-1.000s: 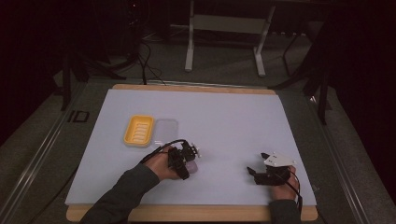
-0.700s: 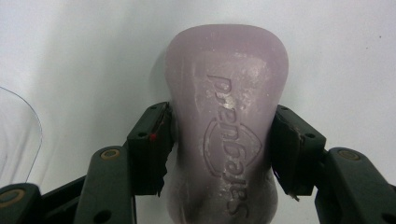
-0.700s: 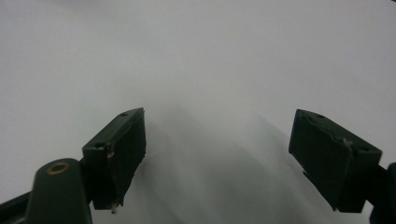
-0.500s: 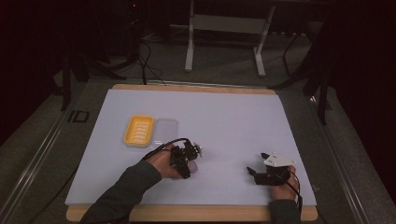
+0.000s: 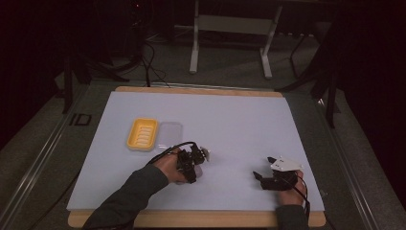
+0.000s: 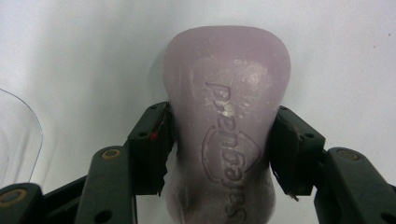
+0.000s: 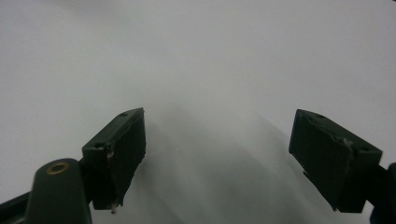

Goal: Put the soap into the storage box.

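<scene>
The yellow ribbed soap dish (image 5: 142, 134) is sitting empty on the white table (image 5: 249, 120), with a clear lid (image 5: 169, 133) lying just beside it. Since a second ago the left gripper (image 5: 197, 160) is hardly moving, its jaws pressing both sides of a smooth, pale purple soap bar (image 6: 227, 140) stamped "Safeguard", near the dish. The right gripper (image 5: 264, 173) is resting wide open, holding nothing.

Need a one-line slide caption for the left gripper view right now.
Left tongs shut on a pale purple Safeguard soap over the white table, clear lid edge at left.
</scene>
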Tool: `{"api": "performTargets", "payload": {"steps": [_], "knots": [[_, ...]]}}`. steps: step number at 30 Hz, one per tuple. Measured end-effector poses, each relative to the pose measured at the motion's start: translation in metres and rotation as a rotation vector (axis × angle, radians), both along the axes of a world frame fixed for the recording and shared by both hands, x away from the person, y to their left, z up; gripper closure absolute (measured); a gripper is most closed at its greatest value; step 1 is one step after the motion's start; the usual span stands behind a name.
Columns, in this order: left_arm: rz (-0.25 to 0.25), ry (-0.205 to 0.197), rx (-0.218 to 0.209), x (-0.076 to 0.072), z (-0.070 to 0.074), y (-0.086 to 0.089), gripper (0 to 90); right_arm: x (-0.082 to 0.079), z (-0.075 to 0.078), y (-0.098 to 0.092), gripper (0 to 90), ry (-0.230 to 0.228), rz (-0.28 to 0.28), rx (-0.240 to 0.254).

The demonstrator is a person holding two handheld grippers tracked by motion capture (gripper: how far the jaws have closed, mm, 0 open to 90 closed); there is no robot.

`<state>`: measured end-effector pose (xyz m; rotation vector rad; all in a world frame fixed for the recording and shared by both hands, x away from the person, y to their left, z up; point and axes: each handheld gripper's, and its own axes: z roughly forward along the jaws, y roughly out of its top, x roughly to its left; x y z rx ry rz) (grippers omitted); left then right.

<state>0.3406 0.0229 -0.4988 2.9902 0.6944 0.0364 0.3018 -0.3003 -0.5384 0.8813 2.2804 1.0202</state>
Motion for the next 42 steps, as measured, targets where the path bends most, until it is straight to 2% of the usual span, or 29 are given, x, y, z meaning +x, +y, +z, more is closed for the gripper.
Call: {"api": "performTargets", "payload": {"steps": [5,11,24,32,42], "knots": [[-0.013,0.007,0.003,0.0,0.001,0.0,49.0,0.0,0.0,0.0,18.3,0.001,0.0,-0.002],[-0.022,0.007,0.001,0.001,0.001,0.0,49.5,0.0,-0.001,0.003,18.3,0.001,0.012,-0.037],[-0.042,0.02,0.008,0.001,0.002,0.003,49.7,0.0,-0.001,0.002,18.2,0.002,0.008,-0.027],[-0.021,0.012,0.02,0.004,0.004,0.007,49.8,0.0,-0.001,0.002,18.1,0.002,0.008,-0.027],[0.0,0.003,0.005,0.008,0.011,0.016,49.8,0.0,-0.001,0.002,18.1,0.002,0.008,-0.028]]}}
